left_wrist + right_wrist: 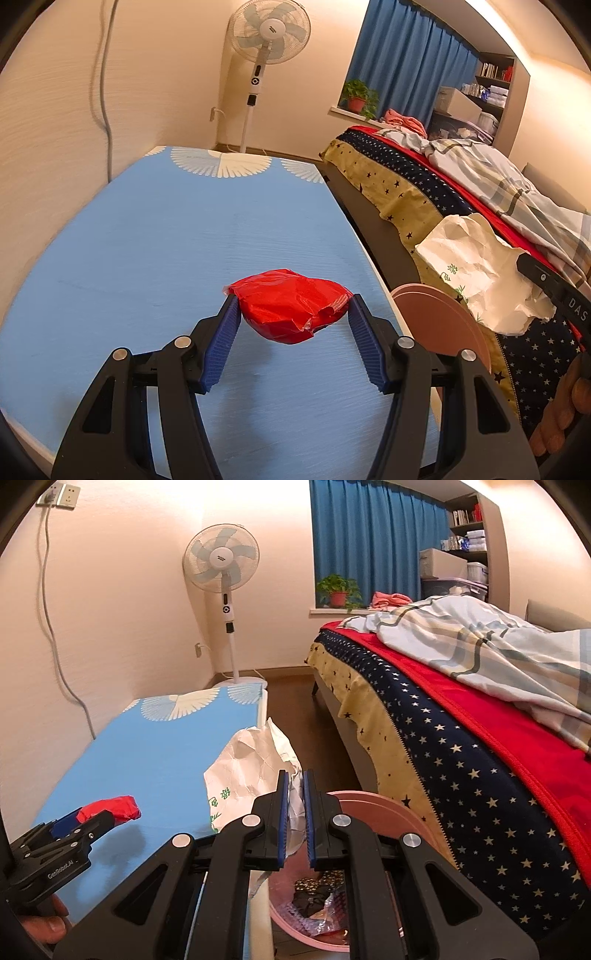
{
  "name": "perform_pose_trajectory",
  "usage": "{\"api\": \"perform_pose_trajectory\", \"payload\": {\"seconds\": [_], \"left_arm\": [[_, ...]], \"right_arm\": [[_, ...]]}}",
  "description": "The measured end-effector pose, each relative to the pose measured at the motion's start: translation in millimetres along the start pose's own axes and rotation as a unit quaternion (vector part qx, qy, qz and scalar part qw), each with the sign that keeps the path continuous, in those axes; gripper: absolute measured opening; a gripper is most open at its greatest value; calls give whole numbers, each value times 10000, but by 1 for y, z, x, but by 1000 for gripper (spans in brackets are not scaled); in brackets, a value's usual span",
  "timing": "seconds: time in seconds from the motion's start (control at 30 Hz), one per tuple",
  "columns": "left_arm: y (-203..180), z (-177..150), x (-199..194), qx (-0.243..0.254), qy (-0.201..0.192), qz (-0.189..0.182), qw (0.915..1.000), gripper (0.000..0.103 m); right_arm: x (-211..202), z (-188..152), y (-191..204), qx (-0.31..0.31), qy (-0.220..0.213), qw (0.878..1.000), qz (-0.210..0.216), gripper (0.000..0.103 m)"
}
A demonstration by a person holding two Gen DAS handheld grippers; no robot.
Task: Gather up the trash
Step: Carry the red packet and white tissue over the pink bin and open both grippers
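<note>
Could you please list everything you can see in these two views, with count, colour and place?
red plastic wrapper: one, red, between the left gripper's pads above the blue table
crumpled paper: one, white with green print, clamped in the right gripper
trash bin: one, pink, on the floor between table and bed, litter inside
table: one, blue top, by the wall
fan: one, white, in the corner
bed: one, starred cover, right
potted plant: one, green, windowsill
curtain: blue, window
left gripper: black, blue pads
right gripper: black, blue pads

The left hand-held gripper (293,304) clamps a red plastic wrapper (291,304) above the blue table (147,240).
</note>
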State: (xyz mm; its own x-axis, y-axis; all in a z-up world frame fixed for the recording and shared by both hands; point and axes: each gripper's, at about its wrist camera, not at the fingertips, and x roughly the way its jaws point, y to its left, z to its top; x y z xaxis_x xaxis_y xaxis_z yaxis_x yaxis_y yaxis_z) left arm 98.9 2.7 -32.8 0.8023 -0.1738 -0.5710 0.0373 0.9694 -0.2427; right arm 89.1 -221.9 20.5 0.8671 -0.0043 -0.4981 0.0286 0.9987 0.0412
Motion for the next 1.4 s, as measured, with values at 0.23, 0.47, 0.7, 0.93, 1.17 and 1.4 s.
{"api": "perform_pose_trajectory", "payload": {"seconds": [0.23,0.47,0.7,0.93,1.17,1.4], "left_arm": [[-14,0,9,109,40,-129,9998,59],[-26,-1,17,176,89,-281,9994,59],[-41,-1,27,271,136,-476,9984,59],[-55,-3,37,366,194,-636,9971,59],[-64,-5,44,425,253,-747,9960,59],[-75,-8,53,470,317,-876,9945,59]], "right_arm": [[3,0,-11,85,39,9998,-152,8],[6,0,-22,158,81,9994,-291,8],[8,1,-31,230,108,9988,-407,8],[13,1,-41,354,159,9980,-500,8],[16,2,-45,395,176,9974,-574,8],[19,2,-52,490,205,9965,-640,8]]}}
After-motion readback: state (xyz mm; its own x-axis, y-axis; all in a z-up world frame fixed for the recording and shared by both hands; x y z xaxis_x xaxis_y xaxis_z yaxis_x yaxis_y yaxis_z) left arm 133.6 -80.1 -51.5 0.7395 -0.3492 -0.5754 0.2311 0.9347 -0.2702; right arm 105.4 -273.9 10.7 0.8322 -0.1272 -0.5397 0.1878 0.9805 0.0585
